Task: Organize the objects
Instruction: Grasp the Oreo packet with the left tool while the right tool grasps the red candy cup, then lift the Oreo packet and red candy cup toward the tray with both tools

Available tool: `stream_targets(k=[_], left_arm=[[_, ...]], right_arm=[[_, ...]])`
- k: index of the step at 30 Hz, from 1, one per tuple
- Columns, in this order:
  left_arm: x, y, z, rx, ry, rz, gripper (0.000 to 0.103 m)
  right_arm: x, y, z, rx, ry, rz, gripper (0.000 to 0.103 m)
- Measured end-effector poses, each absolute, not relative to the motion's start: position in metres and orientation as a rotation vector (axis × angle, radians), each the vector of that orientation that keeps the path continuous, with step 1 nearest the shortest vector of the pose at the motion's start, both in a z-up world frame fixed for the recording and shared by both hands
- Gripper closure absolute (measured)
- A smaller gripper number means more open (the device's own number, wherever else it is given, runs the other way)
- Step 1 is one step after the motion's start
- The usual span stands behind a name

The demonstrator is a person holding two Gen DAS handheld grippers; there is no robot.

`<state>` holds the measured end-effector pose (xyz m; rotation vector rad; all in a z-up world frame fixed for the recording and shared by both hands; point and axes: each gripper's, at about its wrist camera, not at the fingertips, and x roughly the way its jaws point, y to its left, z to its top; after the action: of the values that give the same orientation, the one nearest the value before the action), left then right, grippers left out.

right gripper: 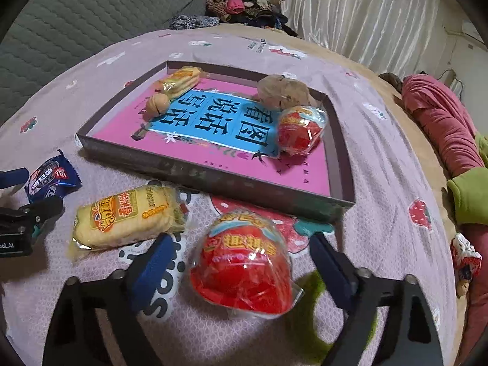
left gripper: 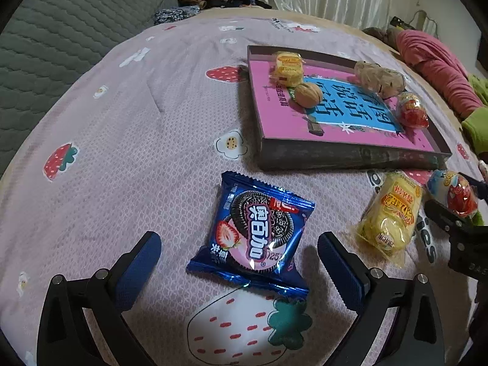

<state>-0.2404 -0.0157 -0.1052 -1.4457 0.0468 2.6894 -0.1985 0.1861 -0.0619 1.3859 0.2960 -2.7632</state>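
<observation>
Between the blue pads of the right gripper (right gripper: 238, 256) sits a red toy egg (right gripper: 244, 268) in clear crinkly wrap, lying on the bedsheet (right gripper: 381, 164) just in front of the shallow box (right gripper: 213, 180). Its jaws stand wide on either side of the egg; whether the pads touch the wrap cannot be told.

All places below are given relative to that box, a low grey-walled tray with a pink and blue printed floor.

Just left of the egg, close before the box's front wall, lies a yellow cake pack (right gripper: 128, 219). Further left of it, well clear of the box's front left corner, a blue cookie packet (left gripper: 253, 231) lies flat on the sheet. The left gripper (left gripper: 239, 259) hangs over it with its jaws spread wide, one pad on each side of the packet and neither pressing on it.

Inside the box (four things so far):
- a second yellow cake pack (right gripper: 180, 80) at the far left corner
- a walnut (right gripper: 157, 103) just in front of that pack, touching or nearly so
- a brown lumpy wrapped item (right gripper: 282, 91) against the far wall, towards the right
- a second red toy egg (right gripper: 300, 129) just in front of the brown item, near the right wall

Beyond the box's right side, off the sheet, lies a rolled pink cloth (right gripper: 439, 116) with a green cloth (right gripper: 466, 198) beside it. A grey quilted headboard (right gripper: 76, 24) rises behind the box to the left.
</observation>
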Motion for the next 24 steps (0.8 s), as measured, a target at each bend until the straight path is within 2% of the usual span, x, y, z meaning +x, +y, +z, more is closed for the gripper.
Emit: stream_targets(k=[1,3,6,7,14,17,24], left_arm=[[-0.241,-0.015,-0.105,-1.443,0.045,2.685,0.003],[-0.241,-0.013,-0.105,-1.435,0.053,2.68,0.008],[-0.241,-0.009,-0.104,-1.423,0.073,2.668,0.031],[-0.241,-0.008,-0.105,-1.426,0.076,2.657,0.038],[-0.243,-0.01,-0.106,-1.419,0.053,2.636,0.045],[-0.242,-0.01,-0.105,-1.407,0.042,2.638,0.048],[-0.233,-0.007,-0.099,-1.387,0.025,2.638,0.049]], right_arm=[[-0.2,0.186,-0.062,1.389,0.297,-2.758,0.021],[-0.202,0.185,-0.063,1.402,0.302,-2.753,0.03],[-0.204,0.184,-0.065,1.409,0.293,-2.737,0.043],[-0.204,0.184,-0.065,1.409,0.294,-2.734,0.044],[-0.207,0.179,-0.067,1.413,0.305,-2.715,0.047],[-0.204,0.183,-0.064,1.394,0.246,-2.704,0.047],[-0.182,0.189,-0.046,1.33,0.123,-2.695,0.047]])
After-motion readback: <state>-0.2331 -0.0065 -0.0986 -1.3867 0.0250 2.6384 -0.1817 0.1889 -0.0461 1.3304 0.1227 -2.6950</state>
